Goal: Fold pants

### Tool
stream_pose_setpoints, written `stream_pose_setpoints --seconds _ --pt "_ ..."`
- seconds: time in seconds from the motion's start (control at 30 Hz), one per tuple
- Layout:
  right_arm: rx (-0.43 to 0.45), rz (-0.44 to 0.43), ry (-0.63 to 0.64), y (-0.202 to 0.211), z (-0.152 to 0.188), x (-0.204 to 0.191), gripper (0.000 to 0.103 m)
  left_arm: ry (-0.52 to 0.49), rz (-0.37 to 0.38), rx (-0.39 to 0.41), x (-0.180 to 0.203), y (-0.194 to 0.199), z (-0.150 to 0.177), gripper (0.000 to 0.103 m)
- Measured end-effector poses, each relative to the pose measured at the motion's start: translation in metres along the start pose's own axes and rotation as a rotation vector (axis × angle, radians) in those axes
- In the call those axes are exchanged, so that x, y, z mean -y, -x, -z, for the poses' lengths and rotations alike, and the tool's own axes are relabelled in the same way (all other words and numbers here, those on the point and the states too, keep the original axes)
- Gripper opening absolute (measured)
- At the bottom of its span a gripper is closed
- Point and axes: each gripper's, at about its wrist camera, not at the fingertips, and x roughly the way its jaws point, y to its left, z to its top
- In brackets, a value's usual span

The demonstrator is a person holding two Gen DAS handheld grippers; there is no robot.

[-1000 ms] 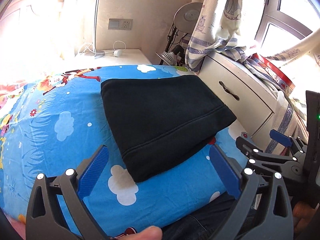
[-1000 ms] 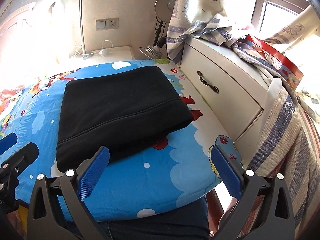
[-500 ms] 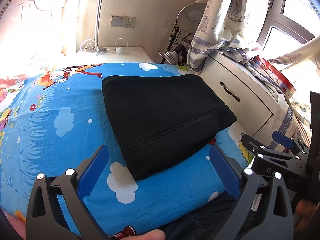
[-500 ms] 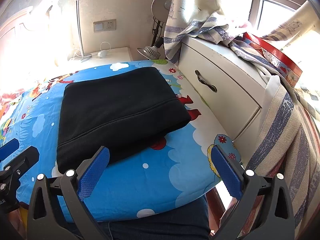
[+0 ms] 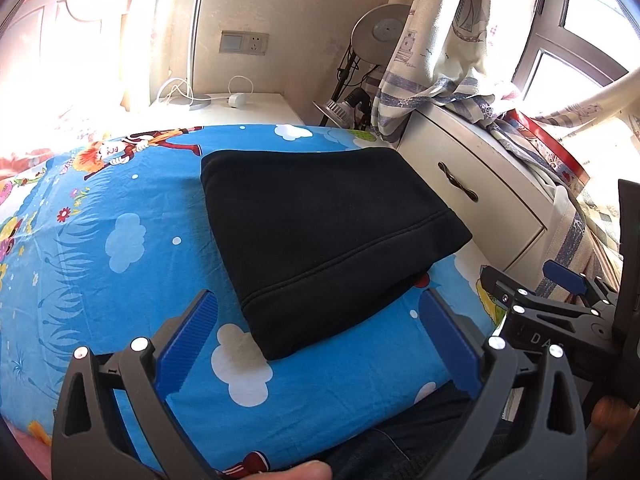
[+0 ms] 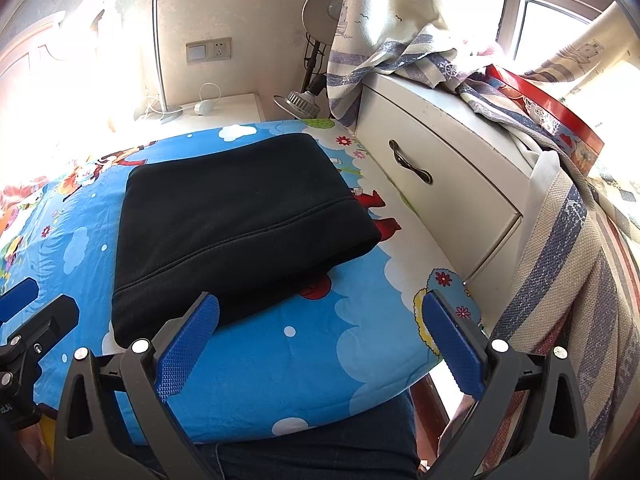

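Note:
The black pants (image 5: 320, 236) lie folded into a compact rectangle on the blue cartoon bedsheet (image 5: 100, 248); they also show in the right wrist view (image 6: 236, 224). My left gripper (image 5: 318, 344) is open and empty, held back from the near edge of the pants, above the bed's front edge. My right gripper (image 6: 320, 344) is open and empty, near the pants' front right corner. The right gripper also shows in the left wrist view (image 5: 560, 312), and part of the left gripper shows in the right wrist view (image 6: 24, 328).
A white drawer cabinet (image 5: 472, 184) stands close along the bed's right side, with striped curtains (image 6: 400, 40) draped over it. A white nightstand (image 5: 224, 106) with cables and a fan (image 5: 380, 32) stand behind the bed. The person's legs (image 6: 312, 456) are at the front edge.
Both grippers have drawn back and risen slightly from the pants, staying open. The folded pants have not moved.

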Motion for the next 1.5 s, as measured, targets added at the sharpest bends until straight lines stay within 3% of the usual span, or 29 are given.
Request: stream_pose_setpoints --seconds 1.5 --pt "-0.006 0.006 -0.003 -0.0013 -0.0025 -0.0008 0.098 0.008 0.018 -0.01 0.0026 -0.0036 -0.0015 0.101"
